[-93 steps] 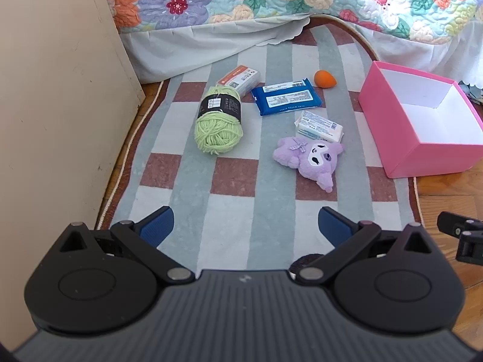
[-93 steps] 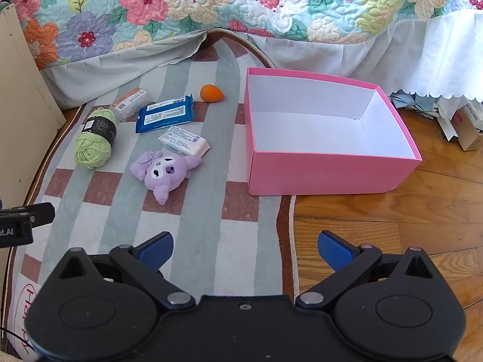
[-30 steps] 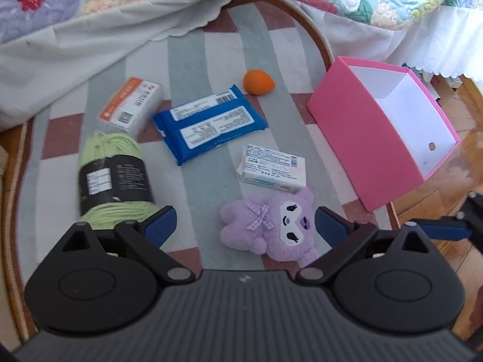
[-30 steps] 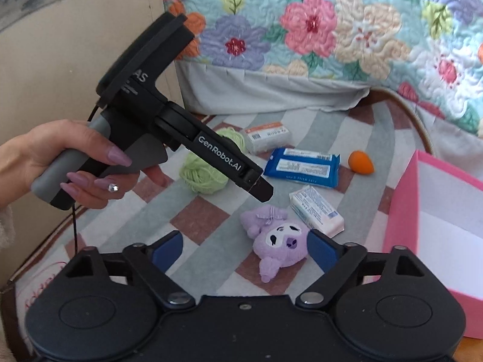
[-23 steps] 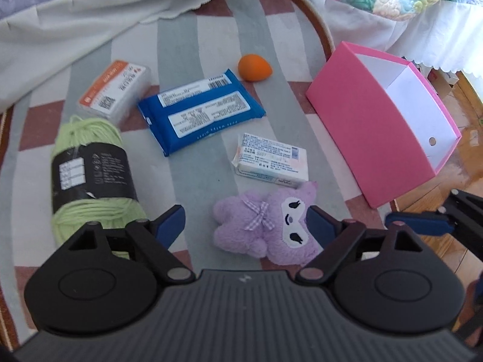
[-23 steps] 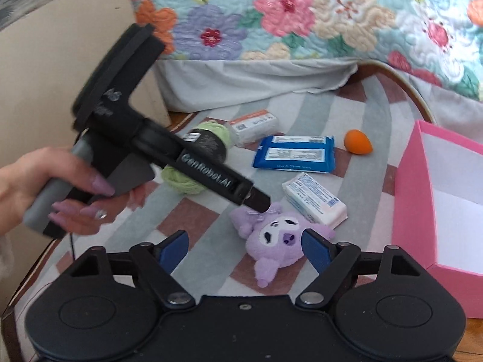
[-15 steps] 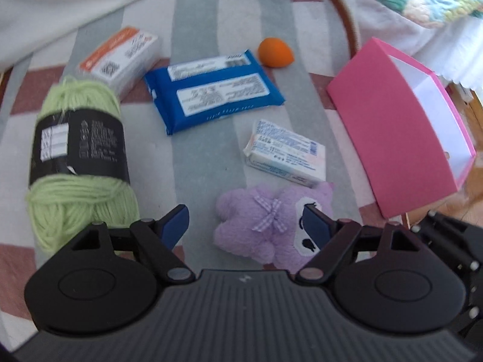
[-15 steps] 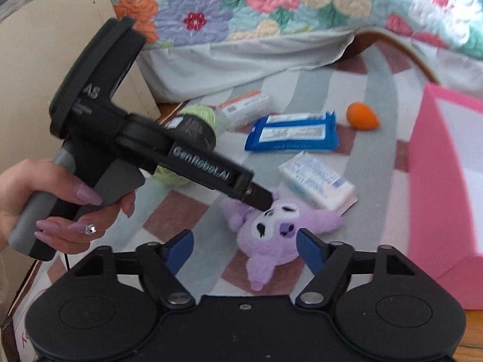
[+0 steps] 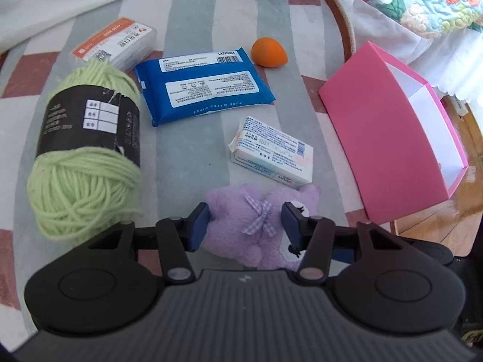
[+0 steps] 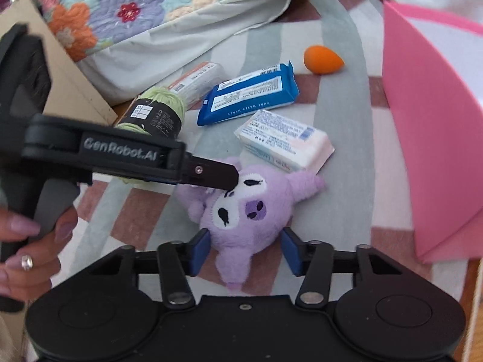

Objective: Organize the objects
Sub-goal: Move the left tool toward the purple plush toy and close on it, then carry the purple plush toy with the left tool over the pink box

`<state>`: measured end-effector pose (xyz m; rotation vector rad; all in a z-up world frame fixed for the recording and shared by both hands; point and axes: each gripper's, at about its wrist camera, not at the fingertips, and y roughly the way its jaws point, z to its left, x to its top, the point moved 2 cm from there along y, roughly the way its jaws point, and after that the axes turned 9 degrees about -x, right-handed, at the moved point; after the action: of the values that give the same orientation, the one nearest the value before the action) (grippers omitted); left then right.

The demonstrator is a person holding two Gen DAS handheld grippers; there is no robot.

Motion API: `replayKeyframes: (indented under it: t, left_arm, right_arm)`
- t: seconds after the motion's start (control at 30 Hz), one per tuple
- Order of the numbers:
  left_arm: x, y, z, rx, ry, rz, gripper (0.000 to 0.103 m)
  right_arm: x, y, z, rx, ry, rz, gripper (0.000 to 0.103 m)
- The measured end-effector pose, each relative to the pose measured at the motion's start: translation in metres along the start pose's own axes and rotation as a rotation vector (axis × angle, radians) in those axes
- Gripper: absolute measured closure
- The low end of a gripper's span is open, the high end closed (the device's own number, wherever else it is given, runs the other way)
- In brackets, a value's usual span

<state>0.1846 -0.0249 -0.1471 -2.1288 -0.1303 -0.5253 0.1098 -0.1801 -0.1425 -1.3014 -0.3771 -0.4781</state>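
plush front: white soap pack point(image 9: 273, 152) touching purple plush point(image 9: 256, 226), blocks forward path
plush left: bare rug point(image 9: 181, 163) strip, then green yarn ball point(image 9: 87, 157)
plush right: open rug up to pink box point(image 9: 383, 138) wall
far side: blue wipes pack point(image 9: 205, 84), orange sponge point(image 9: 268, 52), orange-labelled box point(image 9: 116, 43) crowd rug
above plush: left gripper point(image 10: 229, 181) over head, narrows right gripper point(image 10: 244, 249) access

My left wrist view looks steeply down at the rug, close over the purple plush point(image 9: 259, 226) at lower centre. My right wrist view faces the same plush point(image 10: 250, 208) from another side, equally close; the pink box point(image 9: 389, 157) sits right in both.
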Motion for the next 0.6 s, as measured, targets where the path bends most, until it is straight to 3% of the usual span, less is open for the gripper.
replayKeyframes:
  t: [0.27, 0.47, 0.6]
  left_arm:
    - [-0.011, -0.005, 0.005, 0.002, -0.057, -0.051, 0.057]
    - [-0.016, -0.015, -0.006, -0.059, -0.021, -0.027, 0.058]
    - [-0.015, -0.030, -0.020, -0.089, 0.031, -0.014, 0.058]
  right_arm:
    - [-0.003, 0.004, 0.010, -0.029, -0.052, -0.043, 0.050]
    - [-0.003, -0.008, 0.025, -0.116, -0.205, -0.045, 0.054]
    - [0.000, -0.028, 0.024, -0.125, -0.285, -0.067, 0.054]
